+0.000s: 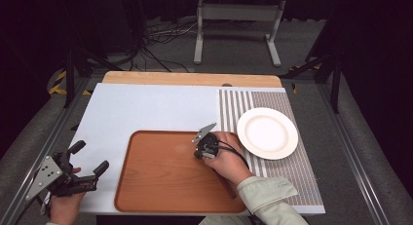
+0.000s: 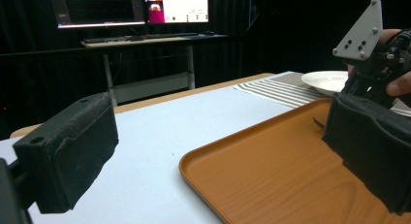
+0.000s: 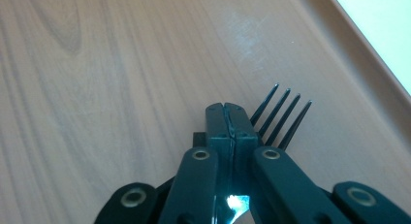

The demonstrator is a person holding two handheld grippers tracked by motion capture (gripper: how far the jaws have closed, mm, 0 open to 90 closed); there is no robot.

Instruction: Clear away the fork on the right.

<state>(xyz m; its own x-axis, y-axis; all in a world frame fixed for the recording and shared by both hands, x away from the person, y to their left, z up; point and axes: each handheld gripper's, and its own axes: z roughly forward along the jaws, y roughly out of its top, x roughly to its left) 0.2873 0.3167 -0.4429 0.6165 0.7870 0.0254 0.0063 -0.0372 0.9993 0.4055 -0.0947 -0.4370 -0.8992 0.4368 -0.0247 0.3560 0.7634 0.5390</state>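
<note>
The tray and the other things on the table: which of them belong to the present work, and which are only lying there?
In the work:
- black fork, gripped in the shut right gripper
- brown tray, under that gripper

Only lying there or waiting:
- white plate, on the striped mat
- left gripper, open, beside the tray

A wooden surface (image 1: 192, 79) is nearly covered by a pale blue mat (image 1: 146, 110). At its right side lies a grey striped placemat (image 1: 287, 178) with a white plate (image 1: 267, 133) on it. An orange-brown wood-grain tray (image 1: 160, 183) sits on the blue mat near the front edge, its right edge touching the placemat
</note>
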